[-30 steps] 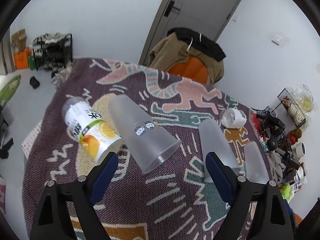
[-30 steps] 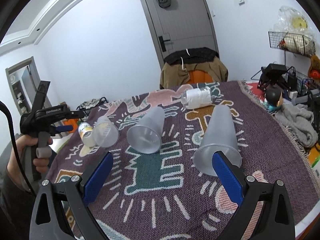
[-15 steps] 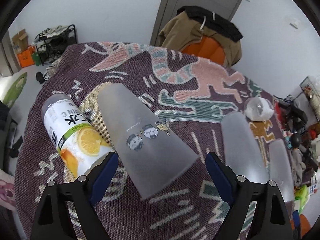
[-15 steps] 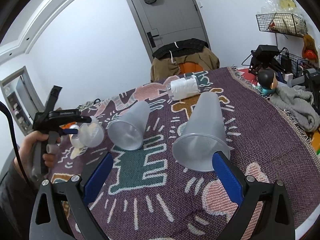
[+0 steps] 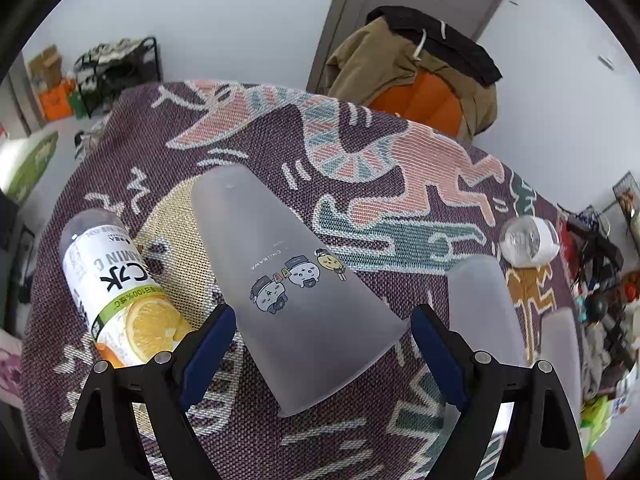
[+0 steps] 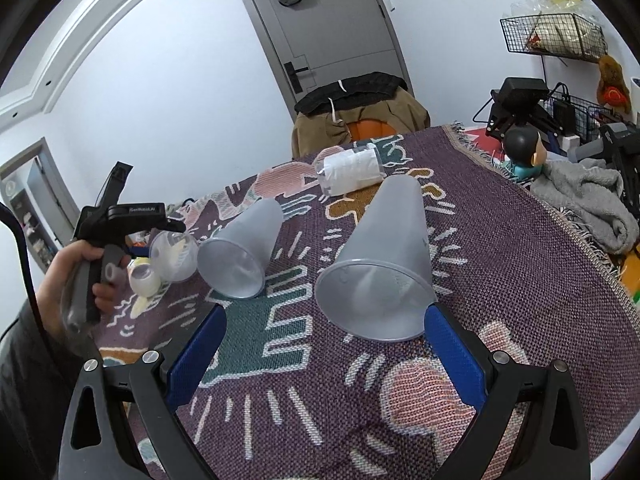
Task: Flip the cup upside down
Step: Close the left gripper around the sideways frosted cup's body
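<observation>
Three frosted plastic cups lie on their sides on a patterned purple tablecloth (image 5: pixel 360 168). The cup with cartoon figures (image 5: pixel 292 280) lies between the fingers of my left gripper (image 5: pixel 320 344), rim toward the camera; the gripper is open and its pads are apart from the cup wall. In the right wrist view this cup (image 6: pixel 176 256) is at the left by the left gripper's handle. My right gripper (image 6: pixel 324 340) is open, and the nearest plain cup (image 6: pixel 380 264) lies with its rim between the fingers. The third cup (image 6: pixel 240 256) lies between them.
An orange-juice bottle (image 5: pixel 116 296) lies just left of the cartoon cup. A white-labelled clear bottle (image 6: pixel 350 172) lies further back. A chair with a brown jacket (image 6: pixel 360 116) stands behind the table. Wire racks, a grey cloth (image 6: pixel 580 200) and clutter are on the right.
My left gripper has moved forward and down until the cartoon cup lies between its open fingers. My right gripper has closed in on the nearest plain cup.
</observation>
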The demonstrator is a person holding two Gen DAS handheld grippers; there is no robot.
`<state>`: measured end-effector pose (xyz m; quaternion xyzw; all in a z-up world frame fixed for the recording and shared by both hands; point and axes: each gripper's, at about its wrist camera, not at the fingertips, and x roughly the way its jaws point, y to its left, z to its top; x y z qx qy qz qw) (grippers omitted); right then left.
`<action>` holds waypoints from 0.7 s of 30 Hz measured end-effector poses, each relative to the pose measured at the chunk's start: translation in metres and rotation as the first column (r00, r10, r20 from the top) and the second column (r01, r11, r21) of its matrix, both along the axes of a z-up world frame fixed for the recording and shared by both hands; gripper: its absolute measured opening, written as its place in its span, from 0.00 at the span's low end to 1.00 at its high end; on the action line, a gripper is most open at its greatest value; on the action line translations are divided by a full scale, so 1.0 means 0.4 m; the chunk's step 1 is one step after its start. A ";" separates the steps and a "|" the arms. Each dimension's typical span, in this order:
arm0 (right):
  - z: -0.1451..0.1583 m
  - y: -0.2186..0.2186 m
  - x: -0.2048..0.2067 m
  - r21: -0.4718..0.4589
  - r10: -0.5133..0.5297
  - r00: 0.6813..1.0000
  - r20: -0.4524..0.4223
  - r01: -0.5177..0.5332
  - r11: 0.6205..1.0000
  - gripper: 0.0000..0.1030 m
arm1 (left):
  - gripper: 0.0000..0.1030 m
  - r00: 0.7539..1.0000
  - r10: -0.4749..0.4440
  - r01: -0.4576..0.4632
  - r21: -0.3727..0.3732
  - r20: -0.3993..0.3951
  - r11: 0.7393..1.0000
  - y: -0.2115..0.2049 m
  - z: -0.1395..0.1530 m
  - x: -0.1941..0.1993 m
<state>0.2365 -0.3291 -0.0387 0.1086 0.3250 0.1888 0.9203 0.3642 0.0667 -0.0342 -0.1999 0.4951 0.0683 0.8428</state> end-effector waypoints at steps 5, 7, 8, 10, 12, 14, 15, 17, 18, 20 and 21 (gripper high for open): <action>-0.012 -0.004 0.004 0.000 0.001 1.000 -0.008 -0.001 1.000 0.98 | 0.87 1.000 0.029 -0.029 -0.021 0.005 0.999 0.017 0.013 0.021; -0.013 -0.007 0.005 -0.001 0.002 1.000 -0.005 -0.002 1.000 0.98 | 0.88 1.000 0.030 -0.030 -0.033 0.006 0.999 0.022 0.021 0.025; -0.013 -0.010 0.006 -0.001 0.002 1.000 -0.003 -0.002 1.000 0.98 | 0.88 0.999 0.031 -0.031 -0.036 0.007 0.999 0.023 0.024 0.025; -0.014 -0.013 0.008 0.003 0.001 1.000 -0.005 -0.001 1.000 0.98 | 0.88 0.999 0.039 -0.039 -0.010 0.002 0.999 0.025 0.030 0.030; -0.020 -0.018 0.013 0.009 -0.003 1.000 -0.013 0.003 1.000 0.98 | 0.88 0.999 0.049 -0.049 0.019 -0.016 0.999 0.027 0.026 0.039; -0.027 -0.021 0.016 0.014 -0.007 1.000 -0.022 0.007 1.000 0.98 | 0.88 0.997 0.064 -0.064 0.021 -0.044 0.998 0.034 0.012 0.052; -0.029 -0.023 0.018 0.016 -0.009 1.000 -0.027 0.009 1.000 0.98 | 0.88 0.996 0.071 -0.070 0.017 -0.053 0.997 0.037 0.005 0.056; -0.029 -0.026 0.017 0.017 -0.011 1.000 -0.028 0.011 1.000 0.98 | 0.88 0.995 0.078 -0.077 0.021 -0.061 0.997 0.035 -0.005 0.066; -0.028 -0.027 0.016 0.017 -0.012 1.000 -0.025 0.012 1.000 0.98 | 0.87 0.995 0.077 -0.076 0.029 -0.060 0.997 0.030 -0.007 0.068; -0.025 -0.029 0.015 0.015 -0.014 1.000 -0.020 0.014 1.000 0.98 | 0.87 0.997 0.056 -0.053 0.050 -0.061 0.997 0.006 -0.013 0.075; -0.025 -0.030 0.015 0.016 -0.014 1.000 -0.020 0.015 1.000 0.98 | 0.86 0.997 0.038 -0.035 0.047 -0.064 0.998 -0.006 -0.017 0.077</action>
